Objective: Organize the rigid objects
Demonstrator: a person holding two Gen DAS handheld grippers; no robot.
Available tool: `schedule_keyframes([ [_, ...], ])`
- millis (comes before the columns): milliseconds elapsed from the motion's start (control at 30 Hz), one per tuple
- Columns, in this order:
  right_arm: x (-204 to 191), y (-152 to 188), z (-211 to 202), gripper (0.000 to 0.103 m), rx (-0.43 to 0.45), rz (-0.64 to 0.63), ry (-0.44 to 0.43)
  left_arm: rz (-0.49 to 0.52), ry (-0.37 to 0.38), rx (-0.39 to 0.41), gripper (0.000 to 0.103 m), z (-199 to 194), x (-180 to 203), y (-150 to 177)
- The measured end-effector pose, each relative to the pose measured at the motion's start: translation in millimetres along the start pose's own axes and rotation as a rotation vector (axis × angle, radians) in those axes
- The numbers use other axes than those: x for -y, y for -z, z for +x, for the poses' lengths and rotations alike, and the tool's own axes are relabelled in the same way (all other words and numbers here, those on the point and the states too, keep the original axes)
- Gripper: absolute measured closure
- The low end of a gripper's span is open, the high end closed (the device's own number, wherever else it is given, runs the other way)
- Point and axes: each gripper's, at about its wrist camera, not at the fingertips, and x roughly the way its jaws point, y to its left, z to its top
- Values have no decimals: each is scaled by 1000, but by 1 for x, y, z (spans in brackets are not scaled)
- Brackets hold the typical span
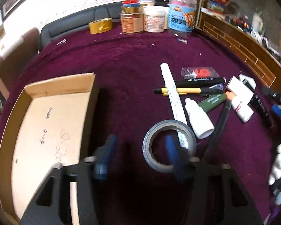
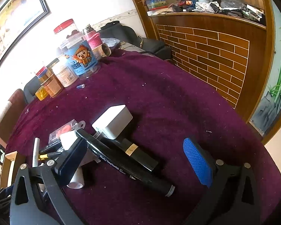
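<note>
A grey tape roll (image 1: 189, 133) lies flat on the purple cloth, resting on one end of a white ruler (image 1: 168, 86). My left gripper (image 1: 140, 138) is open and blurred: its right finger reaches into the roll's hole and its left finger stands clear of the roll's left wall. An open cardboard box (image 1: 15, 112) lies to the left. A white bottle (image 1: 198, 120), pens and markers are heaped to the right. My right gripper (image 2: 134, 144) is open over a black marker (image 2: 133, 168) and a black tube with a gold band (image 2: 140, 153). A white charger (image 2: 114, 121) lies just beyond.
Jars (image 1: 151, 21) and a gold tape roll (image 1: 101, 25) stand at the table's far edge. A wooden brick-pattern counter (image 2: 215, 52) rises to the right. A small clear case with red pieces (image 1: 200, 72) lies past the pens.
</note>
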Motion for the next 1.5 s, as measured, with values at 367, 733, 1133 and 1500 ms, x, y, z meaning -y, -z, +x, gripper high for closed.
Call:
schedule_keyframes([
  [367, 1, 0, 1, 0, -10, 9, 2, -10, 39, -18, 76, 9, 10, 2],
  [733, 1, 0, 3, 0, -20, 13, 18, 45, -14, 14, 93, -6, 24, 18],
  [1133, 5, 1, 4, 0, -28, 34, 41, 36, -29, 73, 95, -42, 18, 26],
  [1500, 18, 0, 12, 0, -74, 98, 51, -20, -10, 110, 95, -69, -2, 41],
])
